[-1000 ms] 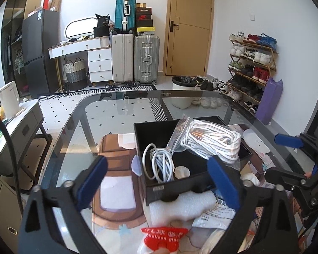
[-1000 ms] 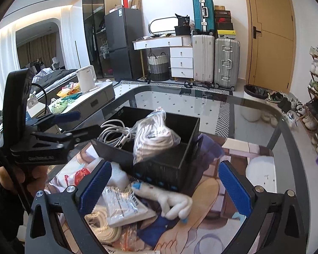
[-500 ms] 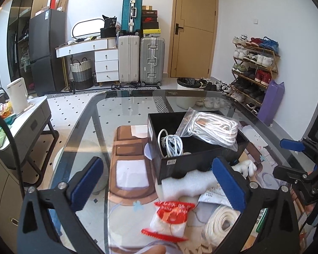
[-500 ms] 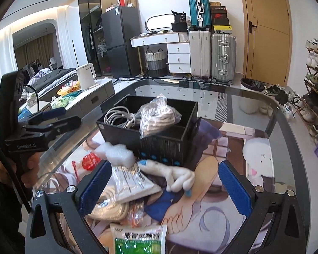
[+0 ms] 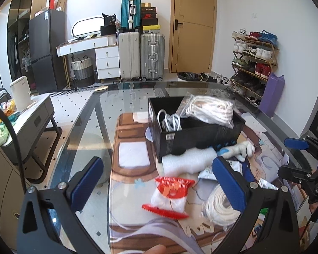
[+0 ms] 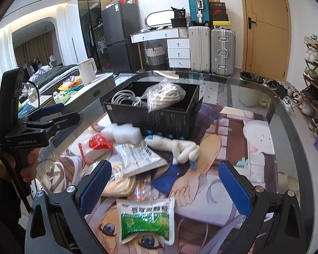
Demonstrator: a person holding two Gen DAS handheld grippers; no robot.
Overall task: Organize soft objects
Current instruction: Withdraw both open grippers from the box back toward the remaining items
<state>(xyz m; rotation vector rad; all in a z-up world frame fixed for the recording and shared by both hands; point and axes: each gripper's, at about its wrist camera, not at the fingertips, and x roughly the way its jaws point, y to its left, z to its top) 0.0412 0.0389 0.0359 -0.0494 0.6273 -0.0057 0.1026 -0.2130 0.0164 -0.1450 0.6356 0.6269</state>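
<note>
Left gripper spread wide, nothing between the blue pads, hovering low in the left wrist frame over the red-and-white packet. Right gripper likewise open and empty, low centre of the right wrist frame, above the green sachet.

Pulled back from the black box compared with a second ago — then filling the lower middle of both views, now sitting at mid-frame with the loose pile exposed in front. Probably a drop-off just finished and a retreat to choose the next item.

Inside the box: a white cable coil at the left side and a bagged white rope bundle leaning over the right rim. Outside it, against the near wall, a white foam block and a plush white toy — limp, arm-like, blue-tipped. Further down the frame, a flat printed pouch and a loose rope coil, all resting on the illustrated mat over the glass table. Most of the soft things not yet boxed.
</note>
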